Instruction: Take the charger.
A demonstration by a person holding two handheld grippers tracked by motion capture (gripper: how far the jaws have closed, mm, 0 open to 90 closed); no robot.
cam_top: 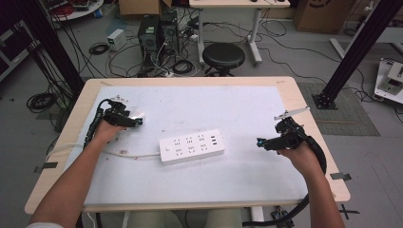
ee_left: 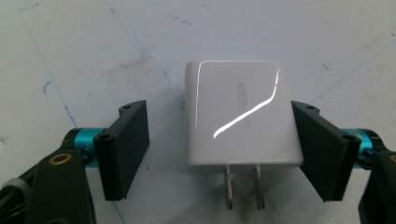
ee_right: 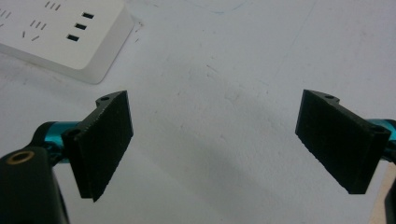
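Note:
A white plug-in charger (ee_left: pixel 240 116) lies flat on the white mat, its two metal prongs (ee_left: pixel 243 186) pointing back toward the camera. My left gripper (ee_left: pixel 218 140) straddles it: the right-hand pad sits against the charger's side, while the left-hand pad stands off with a clear gap. From above, the left gripper (cam_top: pixel 138 121) is at the mat's left with the charger (cam_top: pixel 137 114) at its tips. A white power strip (cam_top: pixel 191 146) lies mid-table, its cord running left. My right gripper (cam_top: pixel 260 141) hovers open to the right of the strip, with bare mat between its pads (ee_right: pixel 105 140).
The strip's end with several small slots (ee_right: pixel 70 32) is at the top left of the right gripper view. The white mat (cam_top: pixel 237 104) covers most of the wooden table (cam_top: pixel 294 90). A stool (cam_top: pixel 223 56) and floor cables lie beyond the far edge.

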